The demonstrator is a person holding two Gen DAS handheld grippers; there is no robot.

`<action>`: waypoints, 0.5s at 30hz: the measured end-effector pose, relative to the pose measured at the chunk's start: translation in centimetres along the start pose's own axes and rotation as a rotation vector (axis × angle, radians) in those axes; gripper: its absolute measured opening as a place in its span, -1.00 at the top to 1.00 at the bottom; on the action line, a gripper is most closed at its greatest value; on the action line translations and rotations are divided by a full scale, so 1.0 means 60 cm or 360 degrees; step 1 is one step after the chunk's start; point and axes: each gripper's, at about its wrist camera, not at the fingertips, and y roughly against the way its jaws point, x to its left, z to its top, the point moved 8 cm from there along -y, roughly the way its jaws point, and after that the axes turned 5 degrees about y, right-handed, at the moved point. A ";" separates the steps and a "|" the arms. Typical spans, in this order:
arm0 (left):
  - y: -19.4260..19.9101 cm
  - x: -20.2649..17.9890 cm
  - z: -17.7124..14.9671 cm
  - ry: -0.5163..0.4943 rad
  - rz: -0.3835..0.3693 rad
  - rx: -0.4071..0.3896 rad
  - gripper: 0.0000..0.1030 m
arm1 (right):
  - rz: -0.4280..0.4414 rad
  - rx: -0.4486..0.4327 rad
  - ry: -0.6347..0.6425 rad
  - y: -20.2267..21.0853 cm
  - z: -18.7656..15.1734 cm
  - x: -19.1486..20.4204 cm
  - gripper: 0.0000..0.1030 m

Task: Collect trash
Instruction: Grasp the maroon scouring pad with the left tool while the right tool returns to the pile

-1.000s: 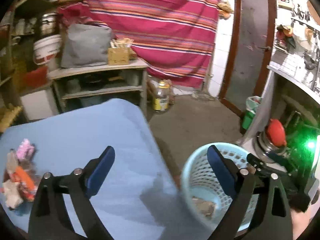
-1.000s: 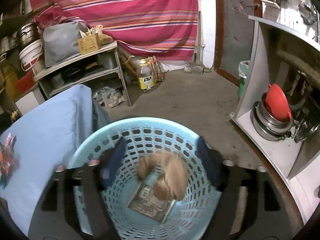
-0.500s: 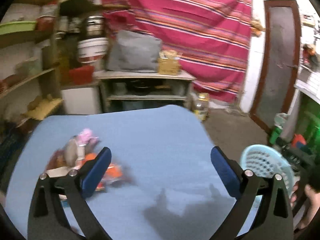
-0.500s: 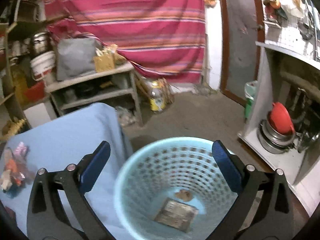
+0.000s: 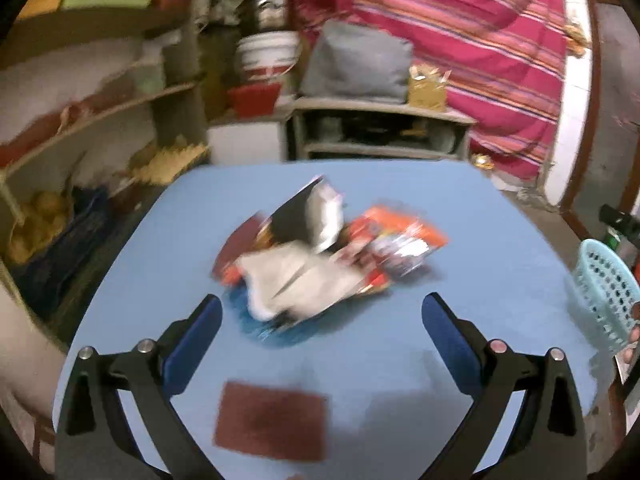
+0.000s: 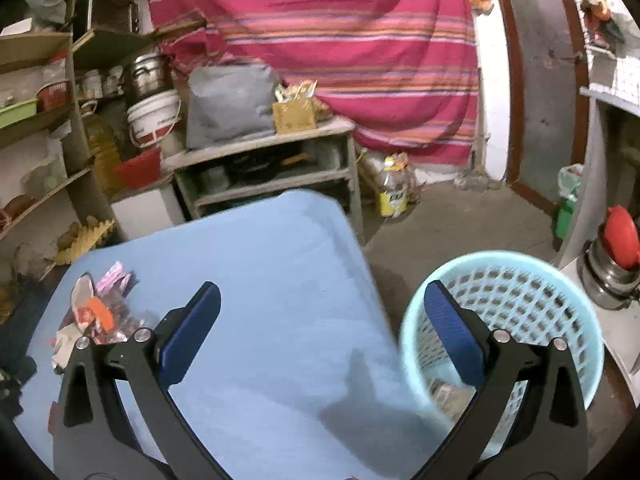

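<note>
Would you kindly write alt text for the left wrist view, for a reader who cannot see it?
The open left gripper hovers over a blue table, pointing at a blurred pile of wrappers and paper trash. A flat brown piece lies nearer the camera, and a light blue basket sits at the right edge.

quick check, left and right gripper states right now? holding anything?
Left gripper: open, empty, pointed at the wrapper pile on the blue table.
Right gripper: open, empty, beside the basket.

Wide-spread empty right tool (image 6: 320,320) above blue table (image 6: 260,264), beside turquoise basket (image 6: 552,292) with scraps.
</note>
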 end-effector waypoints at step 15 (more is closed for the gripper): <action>-0.026 0.104 -0.122 0.0068 0.0037 0.0193 -0.90 | 0.0092 0.0066 0.0126 0.026 -0.103 0.131 -0.92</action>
